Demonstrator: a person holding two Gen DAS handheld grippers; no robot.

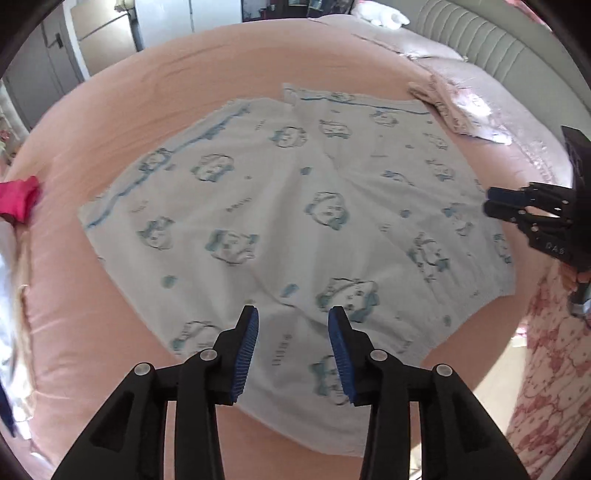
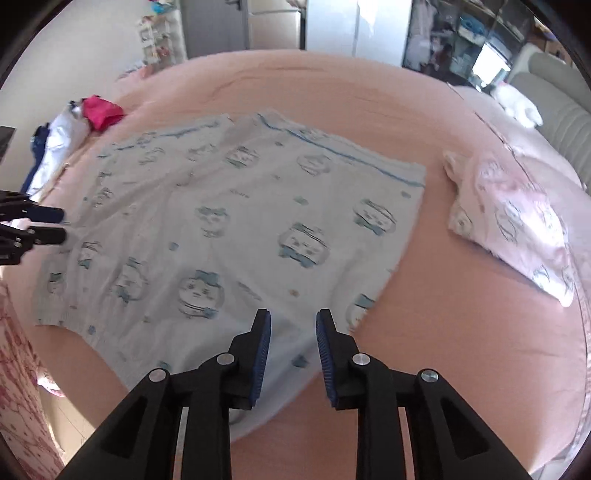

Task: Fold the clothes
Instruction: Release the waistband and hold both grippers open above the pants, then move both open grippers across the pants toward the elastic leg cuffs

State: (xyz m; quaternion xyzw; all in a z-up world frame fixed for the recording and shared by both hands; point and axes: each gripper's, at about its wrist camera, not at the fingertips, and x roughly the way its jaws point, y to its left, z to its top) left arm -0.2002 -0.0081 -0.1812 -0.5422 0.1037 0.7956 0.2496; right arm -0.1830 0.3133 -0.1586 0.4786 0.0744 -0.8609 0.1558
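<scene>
A pale blue garment printed with cartoon faces and edged with a blue stripe lies spread flat on the pink bed. My left gripper hovers over its near edge, jaws apart with nothing between the blue pads. The right gripper shows at the right side of that view, over the garment's right edge. In the right wrist view the same garment fills the middle, and my right gripper stands open above its near hem, holding nothing. The left gripper pokes in from the left there.
A folded pink-white printed garment lies on the bed to the right. A pile with a magenta piece and white and dark blue clothes sits at the far left. A padded headboard, a white plush toy and a person's pink-patterned clothing are nearby.
</scene>
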